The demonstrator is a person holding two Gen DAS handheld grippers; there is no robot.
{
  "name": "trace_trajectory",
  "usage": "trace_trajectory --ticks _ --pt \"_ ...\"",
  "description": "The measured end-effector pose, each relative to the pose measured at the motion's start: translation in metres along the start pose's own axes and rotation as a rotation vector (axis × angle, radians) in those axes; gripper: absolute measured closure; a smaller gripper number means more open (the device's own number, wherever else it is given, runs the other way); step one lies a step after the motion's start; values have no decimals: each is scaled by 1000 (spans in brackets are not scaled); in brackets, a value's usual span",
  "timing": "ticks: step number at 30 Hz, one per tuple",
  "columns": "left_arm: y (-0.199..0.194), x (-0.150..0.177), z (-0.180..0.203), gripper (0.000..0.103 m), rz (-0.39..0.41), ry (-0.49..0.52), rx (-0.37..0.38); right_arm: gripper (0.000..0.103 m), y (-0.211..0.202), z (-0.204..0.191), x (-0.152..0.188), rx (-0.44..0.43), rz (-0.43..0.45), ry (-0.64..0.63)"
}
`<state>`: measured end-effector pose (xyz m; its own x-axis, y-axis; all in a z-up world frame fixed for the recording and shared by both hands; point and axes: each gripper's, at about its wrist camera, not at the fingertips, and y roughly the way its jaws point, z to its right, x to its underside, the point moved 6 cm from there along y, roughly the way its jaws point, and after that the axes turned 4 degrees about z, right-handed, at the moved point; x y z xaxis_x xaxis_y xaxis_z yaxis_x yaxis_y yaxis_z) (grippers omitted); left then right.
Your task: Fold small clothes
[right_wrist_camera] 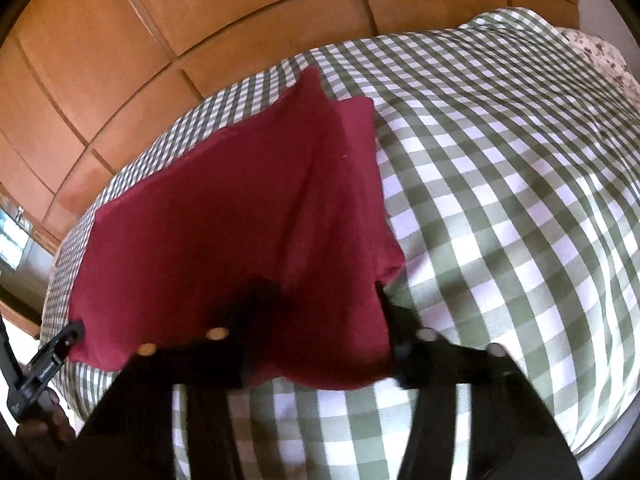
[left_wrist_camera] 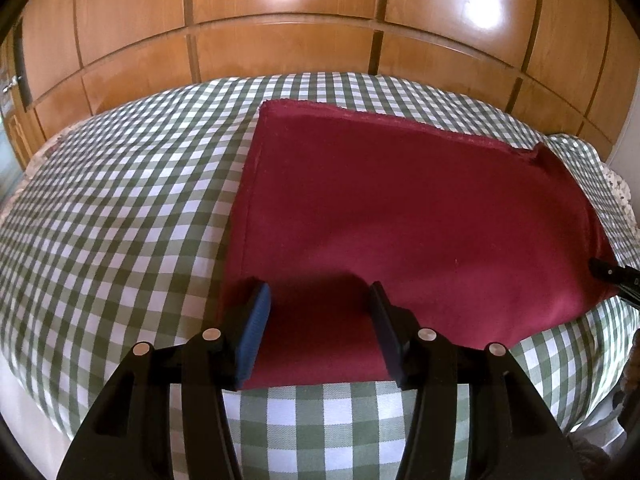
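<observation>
We read mid-fold: left gripper point(left_wrist_camera: 318, 320) and right gripper point(right_wrist_camera: 316, 320) both open, empty, over red cloth's point(left_wrist_camera: 400, 208) near edge; pinch next.

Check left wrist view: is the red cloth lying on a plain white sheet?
No, the red cloth lies on a green-and-white checked sheet.

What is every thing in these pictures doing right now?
Red cloth: lying flat on the bed, one far corner turned up.
Checked bedcover: spread out under the cloth.
Left tongs: open, over the cloth's near edge.
Right tongs: blurred, at the cloth's near edge.
Wooden wardrobe doors: closed.
</observation>
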<state>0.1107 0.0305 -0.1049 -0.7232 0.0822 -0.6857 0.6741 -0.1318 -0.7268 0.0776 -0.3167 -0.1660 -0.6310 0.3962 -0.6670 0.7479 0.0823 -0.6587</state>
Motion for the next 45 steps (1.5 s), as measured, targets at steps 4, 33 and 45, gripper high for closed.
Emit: trace_trajectory --ticks 4,33,45 --pt "-1 1 1 48 3 -5 13 73 0 -8 -2 11 -11 -19" --pt "-29 -26 -56 44 11 -406 441 85 14 -262 25 -452 -125 -380" --pt "-1 -62 -24 24 -70 -469 618 68 13 -256 53 -487 -133 -449"
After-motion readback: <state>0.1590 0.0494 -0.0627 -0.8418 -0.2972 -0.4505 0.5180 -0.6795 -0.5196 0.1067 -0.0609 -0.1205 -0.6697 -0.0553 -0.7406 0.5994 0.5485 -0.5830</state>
